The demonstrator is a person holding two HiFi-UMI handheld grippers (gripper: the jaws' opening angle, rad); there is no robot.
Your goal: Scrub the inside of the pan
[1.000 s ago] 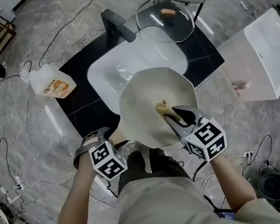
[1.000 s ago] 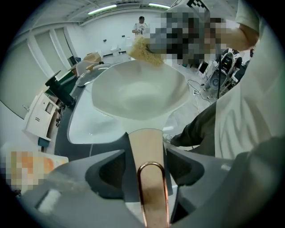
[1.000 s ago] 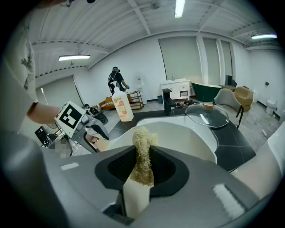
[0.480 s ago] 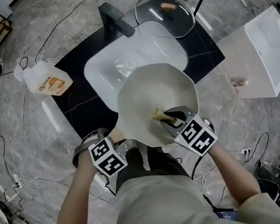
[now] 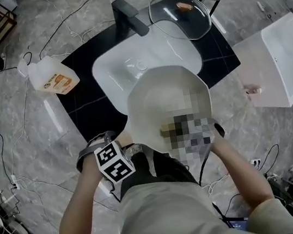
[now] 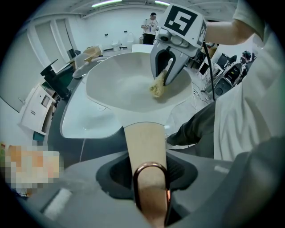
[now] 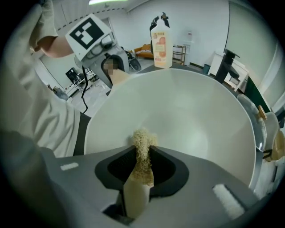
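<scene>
Left claw (image 6: 149, 180) grips the pan handle (image 6: 144, 142); right claw (image 7: 141, 176) pinches a scrubber (image 7: 142, 149) inside the pan (image 7: 196, 111).

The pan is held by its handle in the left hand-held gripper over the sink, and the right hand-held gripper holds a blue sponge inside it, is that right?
Not quite: it's no blue sponge. The right gripper view shows the right hand-held gripper holding a tan fibrous scrubber inside the pan. The rest stands: the left hand-held gripper holds the handle, over the sink.

Grey marbled floor (image 5: 22, 133), white walls (image 7: 200, 22), ceiling strip light (image 6: 107, 3).
</scene>
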